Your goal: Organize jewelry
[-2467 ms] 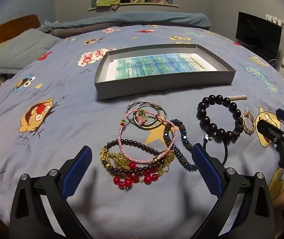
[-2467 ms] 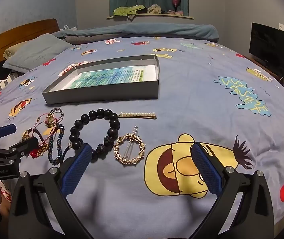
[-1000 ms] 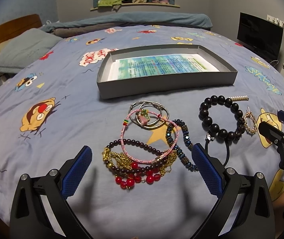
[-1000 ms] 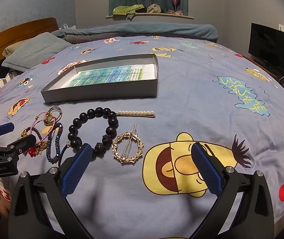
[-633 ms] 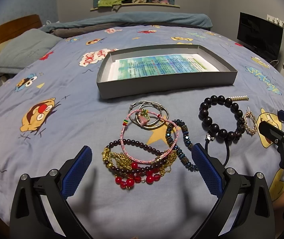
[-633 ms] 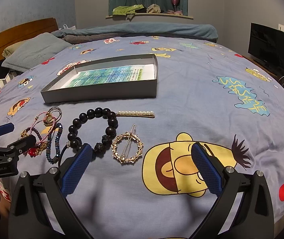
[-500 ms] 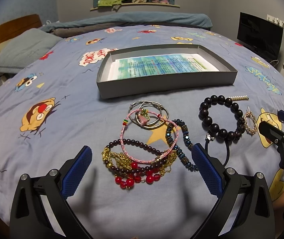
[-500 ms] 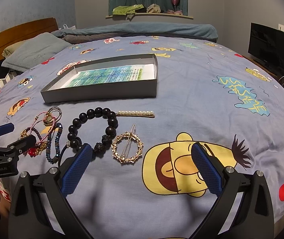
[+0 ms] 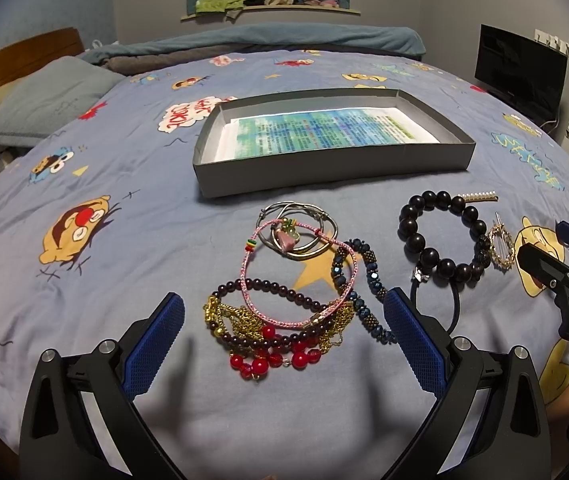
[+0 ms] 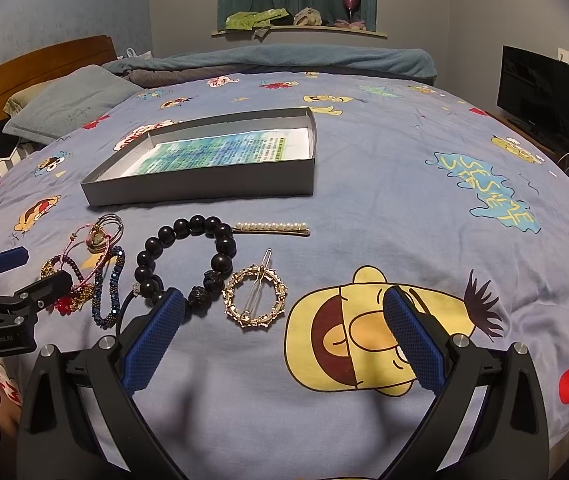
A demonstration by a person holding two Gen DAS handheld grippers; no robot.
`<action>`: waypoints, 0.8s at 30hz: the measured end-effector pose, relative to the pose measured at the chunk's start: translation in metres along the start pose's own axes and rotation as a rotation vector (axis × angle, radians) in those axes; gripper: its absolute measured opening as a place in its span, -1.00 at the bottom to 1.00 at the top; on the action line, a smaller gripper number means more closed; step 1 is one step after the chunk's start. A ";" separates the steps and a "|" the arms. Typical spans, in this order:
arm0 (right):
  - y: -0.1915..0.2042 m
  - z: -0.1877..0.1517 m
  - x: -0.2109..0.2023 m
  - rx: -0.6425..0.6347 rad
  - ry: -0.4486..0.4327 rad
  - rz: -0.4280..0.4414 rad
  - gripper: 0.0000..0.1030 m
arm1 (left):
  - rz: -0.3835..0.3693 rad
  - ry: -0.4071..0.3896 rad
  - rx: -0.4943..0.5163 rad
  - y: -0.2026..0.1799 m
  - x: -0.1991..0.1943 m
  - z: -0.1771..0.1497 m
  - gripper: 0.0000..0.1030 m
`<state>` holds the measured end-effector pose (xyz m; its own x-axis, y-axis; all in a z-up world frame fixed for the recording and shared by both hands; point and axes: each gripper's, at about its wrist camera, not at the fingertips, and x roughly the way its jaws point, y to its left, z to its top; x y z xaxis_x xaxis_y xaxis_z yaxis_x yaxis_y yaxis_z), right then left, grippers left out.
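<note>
Jewelry lies on a blue cartoon bedspread. In the left wrist view my left gripper (image 9: 284, 312) is open, straddling a tangle of red bead, dark bead and gold chain bracelets (image 9: 272, 332), with a pink cord bracelet (image 9: 296, 276), silver bangles (image 9: 304, 224) and a blue beaded strand (image 9: 360, 280) just beyond. A black bead bracelet (image 9: 440, 236) lies to the right. My right gripper (image 10: 284, 316) is open above the bedspread, near a gold ring hair clip (image 10: 255, 300), the black bead bracelet (image 10: 188, 256) and a pearl hair pin (image 10: 272, 227). A shallow grey box (image 9: 324, 168) holding a printed sheet sits behind.
A grey pillow (image 9: 48, 100) and wooden headboard (image 10: 36, 64) are at the far left. A folded teal blanket (image 9: 268, 40) lies across the far side. A dark TV screen (image 10: 540, 100) stands at the right. Open bedspread (image 10: 424, 208) spreads right of the box.
None of the jewelry has moved. Both grippers stay open; the views shifted only slightly over the last seconds.
</note>
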<state>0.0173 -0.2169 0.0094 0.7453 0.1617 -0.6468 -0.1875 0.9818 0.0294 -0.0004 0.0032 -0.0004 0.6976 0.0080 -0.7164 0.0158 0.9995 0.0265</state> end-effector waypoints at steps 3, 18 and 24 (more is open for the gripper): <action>0.000 0.000 0.001 0.000 0.003 0.000 0.91 | 0.000 0.001 0.005 -0.002 0.000 -0.001 0.93; -0.002 0.000 -0.001 0.012 0.000 -0.003 0.91 | 0.003 0.005 -0.002 -0.001 0.000 0.001 0.93; -0.006 0.019 -0.014 0.011 -0.049 -0.015 0.91 | 0.003 -0.050 -0.009 0.009 -0.015 0.019 0.93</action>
<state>0.0204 -0.2228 0.0331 0.7782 0.1515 -0.6094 -0.1696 0.9851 0.0282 0.0026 0.0117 0.0238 0.7327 0.0101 -0.6805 0.0068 0.9997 0.0222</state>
